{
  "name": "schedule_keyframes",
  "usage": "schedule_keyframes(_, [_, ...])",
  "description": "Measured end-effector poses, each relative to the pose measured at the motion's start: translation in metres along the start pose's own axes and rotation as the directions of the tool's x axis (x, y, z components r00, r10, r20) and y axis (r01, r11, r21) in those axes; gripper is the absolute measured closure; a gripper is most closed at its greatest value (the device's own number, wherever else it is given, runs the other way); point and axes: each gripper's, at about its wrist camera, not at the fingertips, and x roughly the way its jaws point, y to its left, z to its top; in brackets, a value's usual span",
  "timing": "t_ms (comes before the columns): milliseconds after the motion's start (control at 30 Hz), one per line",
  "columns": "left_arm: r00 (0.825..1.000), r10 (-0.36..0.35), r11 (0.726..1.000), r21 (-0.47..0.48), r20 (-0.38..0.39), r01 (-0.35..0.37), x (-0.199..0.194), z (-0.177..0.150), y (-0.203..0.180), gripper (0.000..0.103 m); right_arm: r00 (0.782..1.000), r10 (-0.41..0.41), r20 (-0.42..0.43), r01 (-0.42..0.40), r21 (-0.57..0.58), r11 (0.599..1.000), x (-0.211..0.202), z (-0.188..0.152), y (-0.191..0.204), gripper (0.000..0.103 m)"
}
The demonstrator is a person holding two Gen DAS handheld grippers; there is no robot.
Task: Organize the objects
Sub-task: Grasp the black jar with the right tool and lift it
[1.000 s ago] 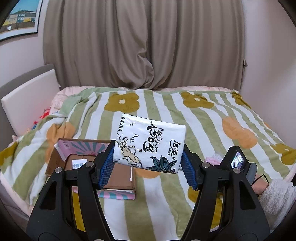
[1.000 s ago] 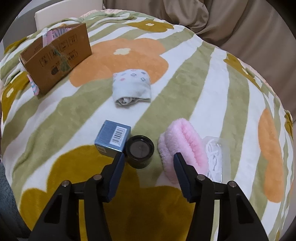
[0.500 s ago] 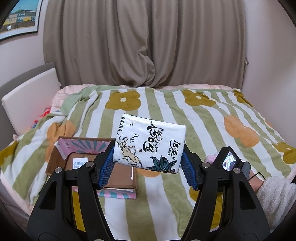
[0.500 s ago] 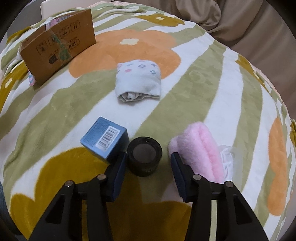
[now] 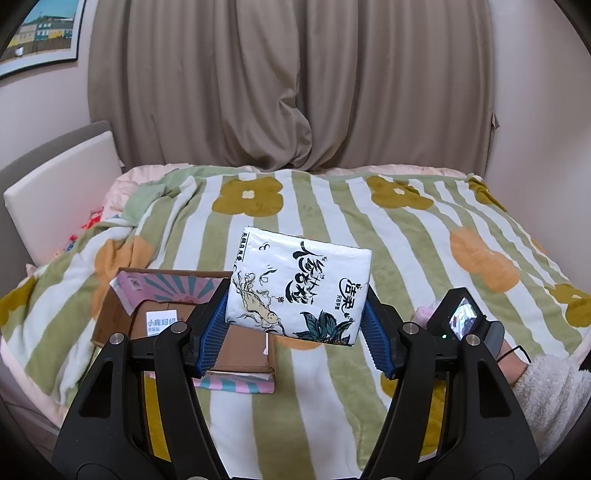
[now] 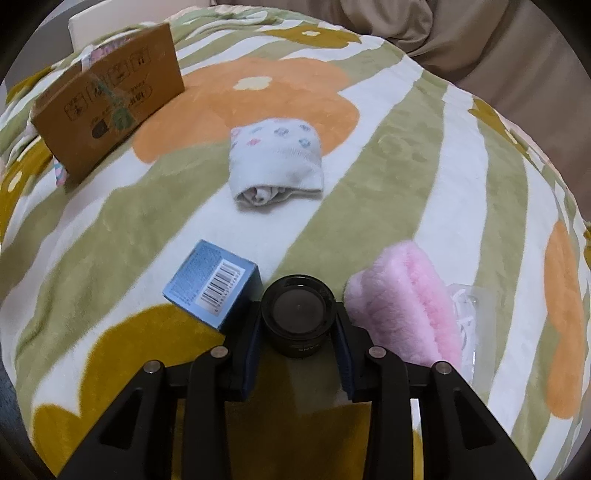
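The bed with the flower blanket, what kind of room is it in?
Most likely a bedroom in someone's home. A wide bed is covered by a striped flower blanket, a padded headboard stands at one side, and long curtains hang behind it, with a framed picture on the wall.
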Motion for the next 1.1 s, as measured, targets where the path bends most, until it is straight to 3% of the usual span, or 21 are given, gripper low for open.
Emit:
schedule_keyframes(400, [1.000,-0.028,0.999,-0.025,-0.003,0.028,0.001,-0.001,0.004,0.041,0.985,-0.047,0.168,0.020,0.154,0.988,-0.107,0.036,0.002,0.070])
schedule_keyframes(567, [1.000,-0.030,0.999,-0.024,-0.005,0.029,0.001,-0.001,0.004,0.041,0.958,-0.139,0.249,0.092,0.193,0.977,-0.166,0.046,0.018,0.070])
schedule_keyframes(867, [0.999,-0.045,0.999,-0.017,-0.003,0.045,-0.004,-0.003,0.003,0.041,0.914,-0.186,0.361,0.084,0.279,0.957,-0.250,0.042,0.049,0.070])
schedule_keyframes(1100, [0.998,-0.056,0.998,-0.018,-0.002,0.056,-0.010,-0.005,0.006,0.041,0.899,-0.247,0.362,0.122,0.335,0.934,-0.278,0.033,0.062,0.070])
